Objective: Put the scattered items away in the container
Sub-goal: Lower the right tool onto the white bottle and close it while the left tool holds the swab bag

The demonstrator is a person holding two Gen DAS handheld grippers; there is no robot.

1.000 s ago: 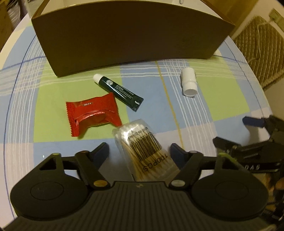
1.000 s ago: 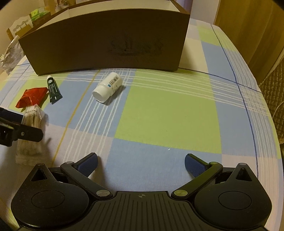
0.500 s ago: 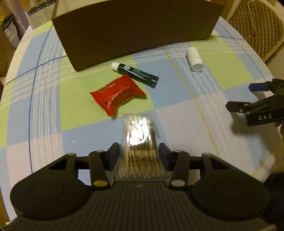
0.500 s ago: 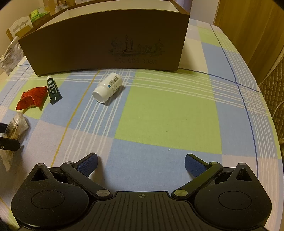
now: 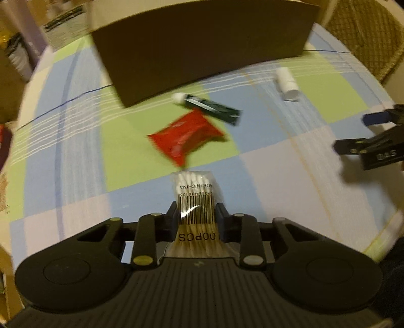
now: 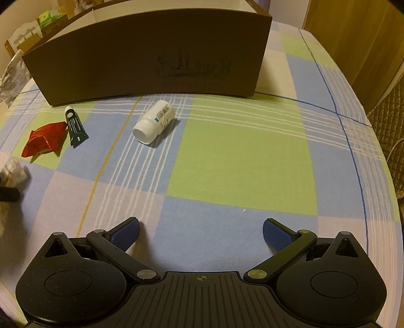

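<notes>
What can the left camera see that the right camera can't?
Only the left wrist view shows the left gripper shut on the cotton swab pack, barcode readable. Only the right wrist view shows the box's pale inside and the bottle's label. Both show the brown box, white bottle, red packet and dark tube.

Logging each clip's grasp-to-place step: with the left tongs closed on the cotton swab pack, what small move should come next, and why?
Probably carry it up and forward toward the brown box. The left tongs are shut on the cotton swab pack, and the box's near wall stands tall beyond the red packet and dark tube, so the pack likely needs height to clear them.
</notes>
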